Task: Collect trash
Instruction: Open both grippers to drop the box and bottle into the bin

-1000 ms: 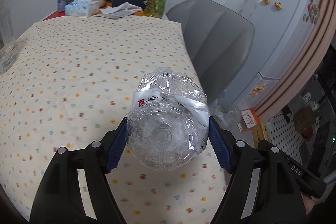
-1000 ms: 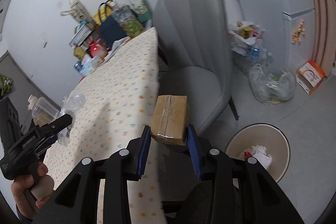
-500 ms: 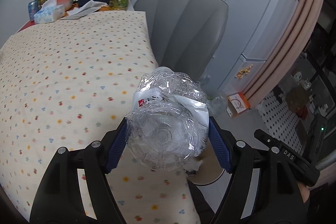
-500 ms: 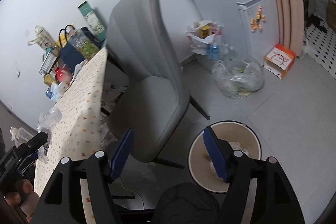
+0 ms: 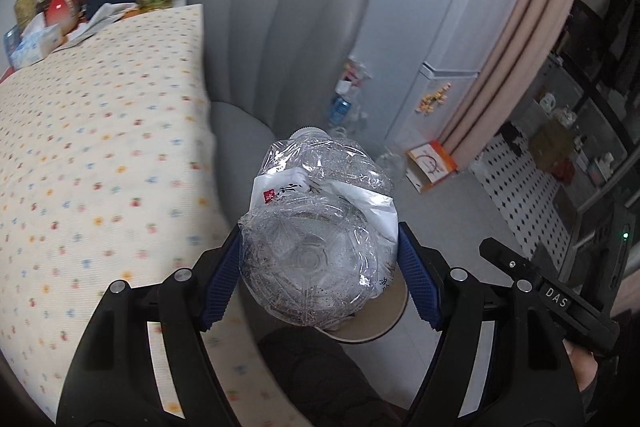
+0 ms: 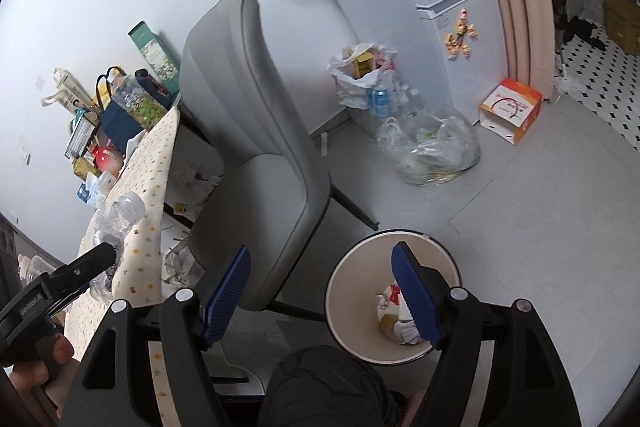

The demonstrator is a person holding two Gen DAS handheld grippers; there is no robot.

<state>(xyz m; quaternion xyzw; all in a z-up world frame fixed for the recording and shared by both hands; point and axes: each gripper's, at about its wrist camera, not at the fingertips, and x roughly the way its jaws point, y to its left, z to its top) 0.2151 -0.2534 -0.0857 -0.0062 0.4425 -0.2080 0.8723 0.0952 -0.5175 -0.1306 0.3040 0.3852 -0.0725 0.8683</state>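
My left gripper (image 5: 320, 231) is shut on a crushed clear plastic bottle (image 5: 316, 251) with a white label, held base-first beside the table's edge, above the floor. Under the bottle peeks the rim of a round beige waste bin (image 5: 372, 333). In the right wrist view, my right gripper (image 6: 321, 249) hangs over that bin (image 6: 348, 283). Its jaws are opening, and nothing is between them. Crumpled paper and a brownish piece (image 6: 394, 319) lie at the bin's bottom. The left gripper (image 6: 94, 259) and its bottle (image 6: 118, 217) show at the left.
A grey chair (image 6: 260, 131) stands between the dotted-cloth table (image 5: 88, 155) and the bin. On the floor are a clear bag of trash (image 6: 436, 147), a white bag with cans (image 6: 368, 83) and an orange-white box (image 6: 512, 107). A white fridge (image 6: 460, 27) stands behind. A dark-clothed knee (image 6: 328, 387) is below.
The right gripper opened and let go of a small brown cardboard box, then moved over the waste bin. The left gripper carried the bottle off the table toward the bin.
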